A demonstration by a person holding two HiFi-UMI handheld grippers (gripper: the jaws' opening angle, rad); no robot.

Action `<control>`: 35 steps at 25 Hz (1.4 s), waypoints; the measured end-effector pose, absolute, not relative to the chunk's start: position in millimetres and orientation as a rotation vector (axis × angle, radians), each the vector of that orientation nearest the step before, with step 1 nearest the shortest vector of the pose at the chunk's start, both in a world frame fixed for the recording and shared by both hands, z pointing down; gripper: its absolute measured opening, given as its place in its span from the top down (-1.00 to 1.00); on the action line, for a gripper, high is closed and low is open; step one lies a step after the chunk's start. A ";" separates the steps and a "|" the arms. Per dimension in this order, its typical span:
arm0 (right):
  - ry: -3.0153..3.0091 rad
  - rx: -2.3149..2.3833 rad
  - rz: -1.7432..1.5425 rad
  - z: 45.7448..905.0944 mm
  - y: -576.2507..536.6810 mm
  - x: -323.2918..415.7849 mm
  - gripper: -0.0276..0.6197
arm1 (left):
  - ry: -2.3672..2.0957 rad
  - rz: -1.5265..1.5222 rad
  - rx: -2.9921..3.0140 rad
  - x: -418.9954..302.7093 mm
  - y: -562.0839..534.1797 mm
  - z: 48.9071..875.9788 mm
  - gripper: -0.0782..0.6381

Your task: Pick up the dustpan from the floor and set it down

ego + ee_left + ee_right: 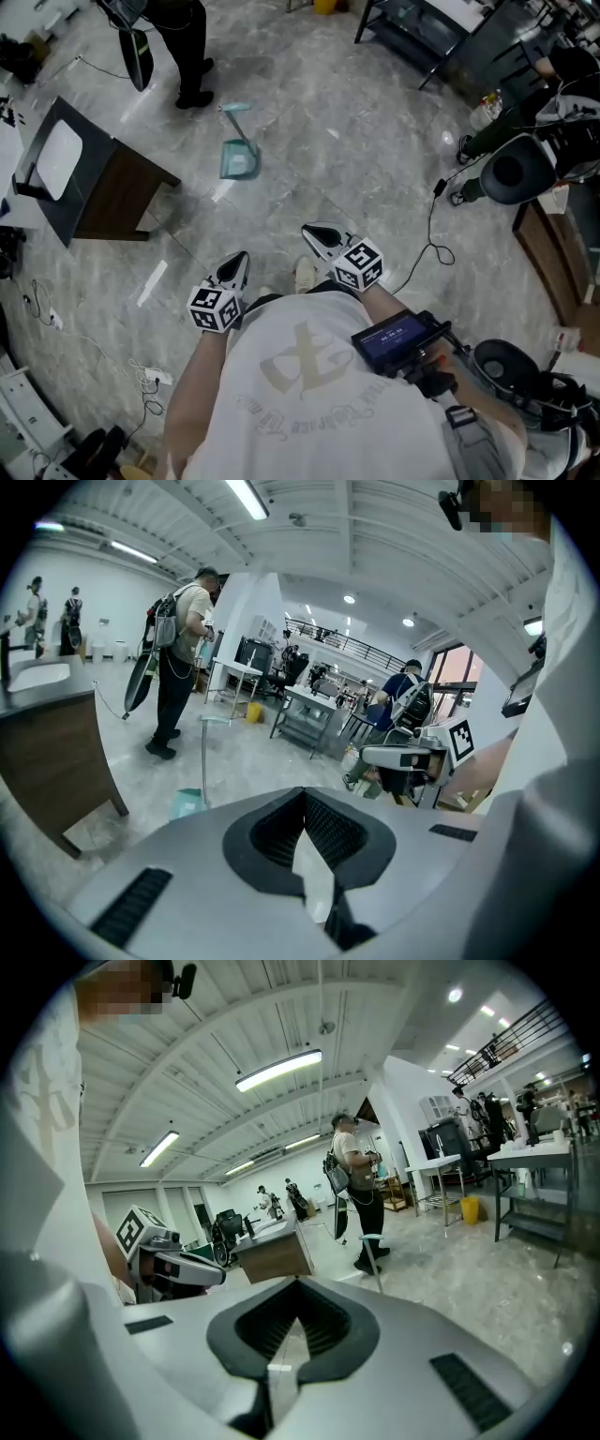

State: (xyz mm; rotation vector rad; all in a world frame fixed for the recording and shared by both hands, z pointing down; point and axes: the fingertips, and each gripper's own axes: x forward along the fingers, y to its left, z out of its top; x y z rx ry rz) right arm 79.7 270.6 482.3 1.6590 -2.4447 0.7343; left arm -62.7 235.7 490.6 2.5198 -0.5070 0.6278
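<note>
Grey stone floor (375, 169) runs under the whole scene, and nothing is in hand yet. At far left stands a dark cabinet (103, 187), clear of the work. Next comes the left gripper (236, 261), its jaws closed tip to tip with nothing between them. Almost straight ahead of it, well apart, the teal dustpan (238, 161) sits on the floor, pan down and handle (241, 127) standing up, so its long axis is near vertical; a person (183, 47) stands near it on the far side. In the left gripper view the dustpan (187, 803) shows a little left of the jaw line. Further right, the right gripper (314, 232) is likewise pressed together and empty, and angled toward the left; its own view shows only the handle (373, 1260), right of its jaws. Judged from this, both sit about equally far off, but the left gripper is better lined up; either must part its jaws and travel forward and down to reach the handle.
</note>
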 end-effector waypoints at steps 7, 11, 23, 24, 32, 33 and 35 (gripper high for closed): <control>-2.452 1.639 0.756 486.0 271.5 112.2 0.87 | -0.542 0.665 2.523 -32.1 241.0 486.4 0.75; -2.450 1.634 0.772 487.4 271.2 121.4 0.87 | -0.530 0.677 2.542 -18.6 244.4 482.2 0.75; -2.405 1.642 0.842 503.0 261.8 136.5 0.87 | -0.432 0.714 2.511 9.4 233.1 500.2 0.75; -2.389 1.648 0.851 505.3 261.5 139.8 0.87 | -0.410 0.711 2.516 15.7 230.2 500.9 0.75; -2.314 1.655 0.855 504.5 233.2 159.4 0.87 | -0.349 0.673 2.528 40.6 186.4 496.0 0.75; -2.315 1.653 0.852 502.8 225.0 158.4 0.87 | -0.356 0.669 2.523 38.7 178.5 495.8 0.75; -2.317 1.645 0.846 500.7 205.7 154.6 0.87 | -0.372 0.656 2.515 33.2 159.6 496.1 0.75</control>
